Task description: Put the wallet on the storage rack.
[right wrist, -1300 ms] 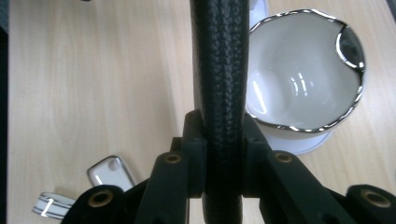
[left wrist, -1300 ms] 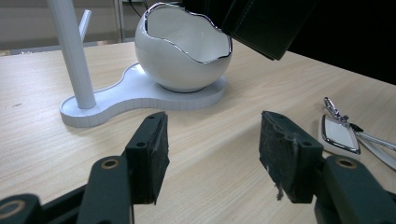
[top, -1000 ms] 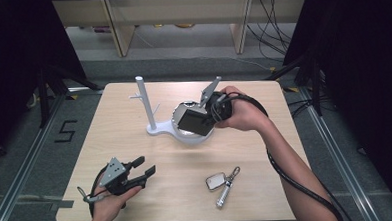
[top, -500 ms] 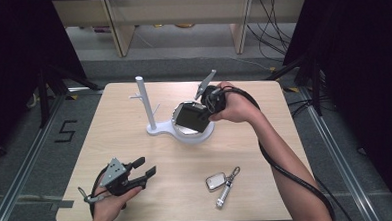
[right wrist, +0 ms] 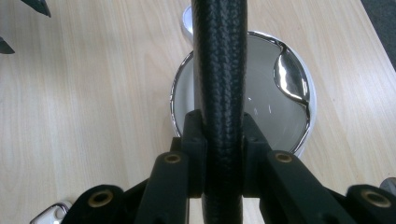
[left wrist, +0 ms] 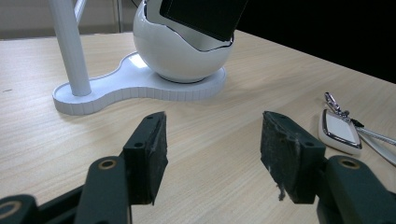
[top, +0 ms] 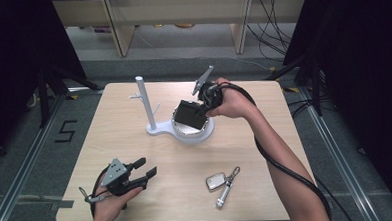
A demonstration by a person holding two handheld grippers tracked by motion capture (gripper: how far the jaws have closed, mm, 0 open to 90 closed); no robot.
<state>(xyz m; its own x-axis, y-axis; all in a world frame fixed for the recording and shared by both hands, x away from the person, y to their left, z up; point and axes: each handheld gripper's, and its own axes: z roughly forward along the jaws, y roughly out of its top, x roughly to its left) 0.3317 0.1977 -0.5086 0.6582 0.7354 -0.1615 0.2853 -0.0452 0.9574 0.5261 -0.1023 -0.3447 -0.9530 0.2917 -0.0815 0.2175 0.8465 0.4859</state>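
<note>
Your right gripper [right wrist: 223,154] clamps its jaws on a black wallet [right wrist: 219,70], holding it edge-on just above the white bowl [right wrist: 261,102] of the stand [top: 157,129] at mid-table. Your left gripper [left wrist: 212,154] rests near the front edge, jaws apart with nothing between them; keys [top: 222,184] lie to its right.
</note>
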